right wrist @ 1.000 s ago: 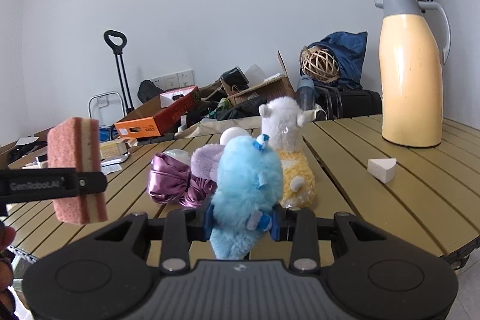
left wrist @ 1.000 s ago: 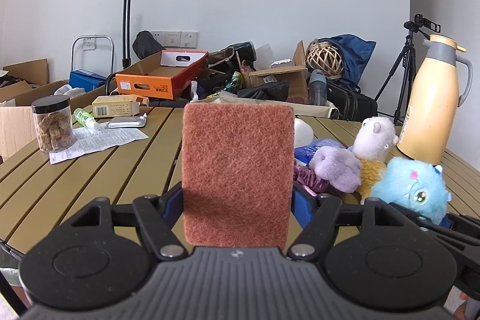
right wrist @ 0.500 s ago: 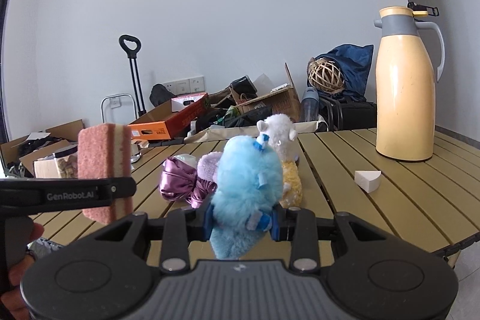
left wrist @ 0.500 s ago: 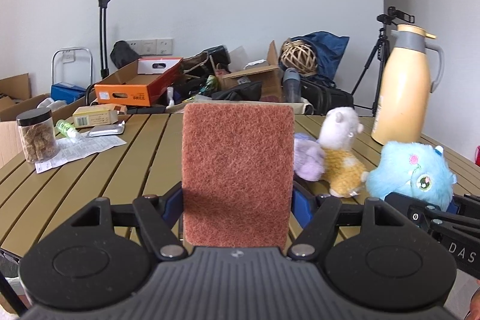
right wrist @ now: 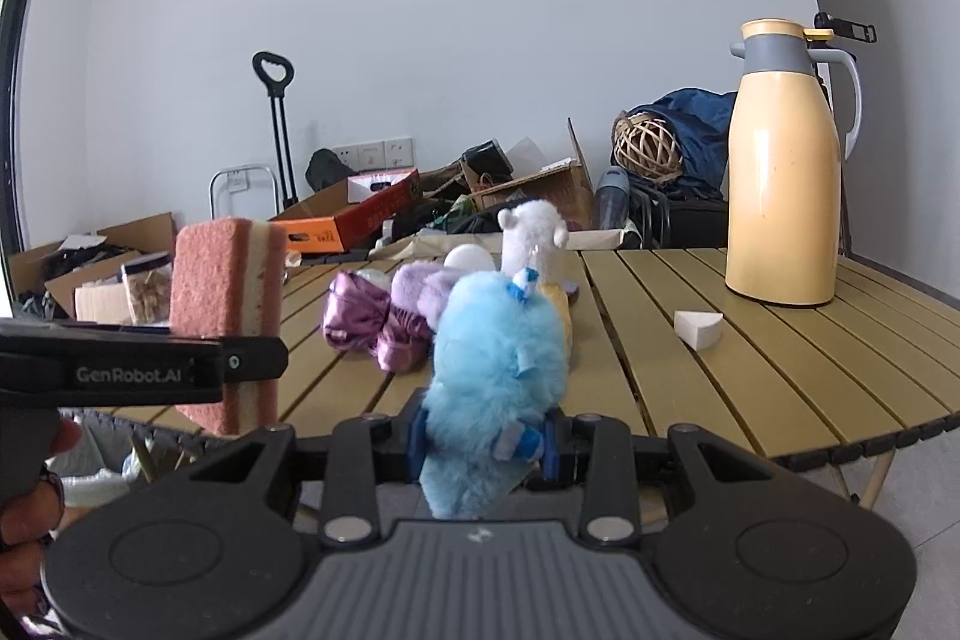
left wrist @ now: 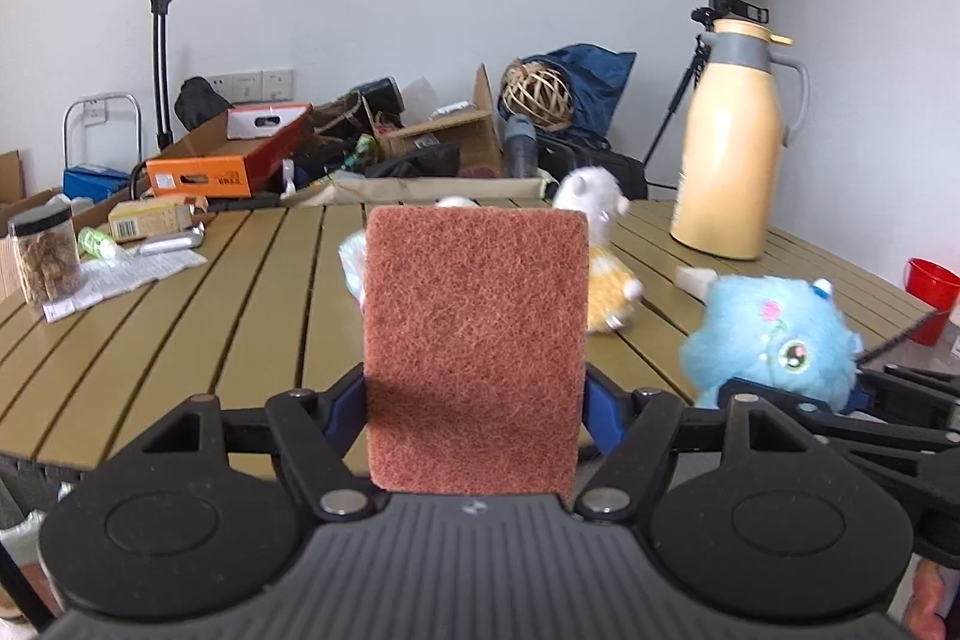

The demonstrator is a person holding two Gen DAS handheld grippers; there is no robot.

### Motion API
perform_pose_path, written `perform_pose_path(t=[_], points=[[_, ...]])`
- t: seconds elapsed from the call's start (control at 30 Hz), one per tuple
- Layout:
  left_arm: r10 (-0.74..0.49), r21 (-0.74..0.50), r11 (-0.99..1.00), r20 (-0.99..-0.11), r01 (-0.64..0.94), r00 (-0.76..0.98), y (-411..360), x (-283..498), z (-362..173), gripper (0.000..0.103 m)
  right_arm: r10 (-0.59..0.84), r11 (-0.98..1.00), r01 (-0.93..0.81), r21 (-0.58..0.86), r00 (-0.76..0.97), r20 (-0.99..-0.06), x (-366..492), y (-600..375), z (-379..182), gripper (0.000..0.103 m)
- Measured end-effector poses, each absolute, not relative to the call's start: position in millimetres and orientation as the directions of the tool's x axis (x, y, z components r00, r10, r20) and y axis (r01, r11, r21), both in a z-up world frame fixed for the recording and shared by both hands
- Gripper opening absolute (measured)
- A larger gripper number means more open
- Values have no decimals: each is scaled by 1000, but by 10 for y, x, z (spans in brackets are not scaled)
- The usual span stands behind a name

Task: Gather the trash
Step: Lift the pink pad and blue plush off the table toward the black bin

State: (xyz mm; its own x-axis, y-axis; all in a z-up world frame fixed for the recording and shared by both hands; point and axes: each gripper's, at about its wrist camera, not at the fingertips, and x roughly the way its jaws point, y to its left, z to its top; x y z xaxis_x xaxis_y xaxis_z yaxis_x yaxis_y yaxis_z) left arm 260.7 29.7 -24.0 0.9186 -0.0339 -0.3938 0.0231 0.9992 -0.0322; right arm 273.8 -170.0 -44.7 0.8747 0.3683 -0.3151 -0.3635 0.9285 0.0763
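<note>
Left gripper (left wrist: pixel 474 400): jaws pinching a scouring sponge (left wrist: pixel 474 346) by its 2 side faces, rust-coloured scrub side facing the camera, sponge upright and clear of the table (left wrist: pixel 210 316), just off its near edge. Right gripper (right wrist: pixel 480 442): jaws pressed into a blue plush toy (right wrist: pixel 498 358), fur bulging around the pads, toy upright with its back to that camera; it too hangs off the near edge, beside the sponge. In the right wrist view the sponge shows its pale foam core between 2 rust layers, and a hand (right wrist: pixel 30 508) grips the left tool's handle at the frame's lower left. Outward on the table: a white and yellow plush (left wrist: pixel 600 244) and a purple satin scrunchie (right wrist: pixel 372 322) with a lilac plush piece near the middle, a white wedge-shaped scrap (right wrist: pixel 696 328) toward the right side, a tall yellow thermos jug (left wrist: pixel 732 148) at the far right corner. At the left edge sit a clear jar (left wrist: pixel 45 256), a printed paper sheet (left wrist: pixel 132 268), a small carton and a foil packet. A red cup (left wrist: pixel 930 292) stands beyond the right edge. No bin or trash bag shows in either view. Judgement: 2 items are in hand and none visibly deposited; the wedge, paper, packet and remaining soft items are left, so the task looks early to middle, with a drop-off the likely step in hand.
</note>
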Motion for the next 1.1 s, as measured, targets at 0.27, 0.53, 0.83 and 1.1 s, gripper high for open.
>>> perform_pose_path(t=[0.27,0.53,0.83,1.1], points=[[-53,-23,999,-394,48,918,252,2239,-358,72,372,926,-367,88,848,-378,2406,-1754,-667,34],[-34,-9,999,-512,34,858,269,2072,-692,72,363,929,-352,117,797,-483,2223,-1768,-938,34],[-44,0,998,-648,58,761,208,1930,-1048,72,366,924,-353,147,700,-613,1945,-1719,-1270,34],[-10,20,999,-759,38,650,181,1821,-1305,72,346,931,-326,166,636,-690,1830,-1747,-1443,34]])
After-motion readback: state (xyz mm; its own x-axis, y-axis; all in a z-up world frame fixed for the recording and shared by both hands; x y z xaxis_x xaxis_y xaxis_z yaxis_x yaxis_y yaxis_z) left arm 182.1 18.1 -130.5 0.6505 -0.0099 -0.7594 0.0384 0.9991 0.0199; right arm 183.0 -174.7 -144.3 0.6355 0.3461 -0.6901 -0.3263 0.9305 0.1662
